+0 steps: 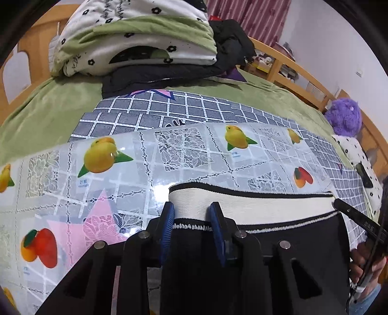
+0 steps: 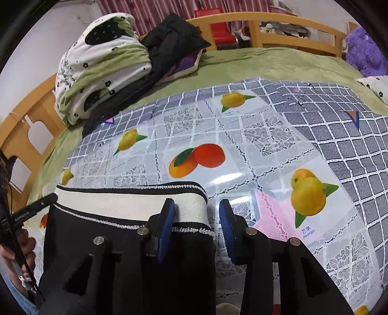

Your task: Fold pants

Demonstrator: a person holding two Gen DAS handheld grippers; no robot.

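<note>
Two cloths lie layered on the green bedspread [image 2: 254, 63]: a grey checked sheet [image 2: 339, 135] and, over it, a glossy clear plastic tablecloth [image 2: 242, 179] printed with mangoes and lace squares. A wooden bed frame [image 2: 278, 26] runs round the far side, with red striped curtains [image 2: 145, 9] behind it. A folded green-and-white floral quilt [image 2: 97, 72] sits at the far corner with a black jacket [image 2: 174, 34] against it, and a purple plush toy [image 2: 363, 53] stands at the bed's right edge.

Only the right wrist view shows a red chair [image 2: 220, 29] beyond the frame; only the left wrist view shows a white black-dotted cloth [image 1: 356, 155] below the plush toy.

On the tablecloth lie the black pants [image 1: 291, 254], their cream waistband [image 1: 254, 206] farthest from the cameras. The left gripper [image 1: 191, 213] straddles the waistband's left end, its blue pads on either side of a raised bunch of fabric and closed on it. The right gripper [image 2: 197, 213] stands with jaws apart at the waistband's right end: the left pad [image 2: 167, 218] lies over the waistband, the other over bare tablecloth, nothing pinched. Each gripper's tip and holding hand [image 2: 14, 249] appear at the other view's edge.
</note>
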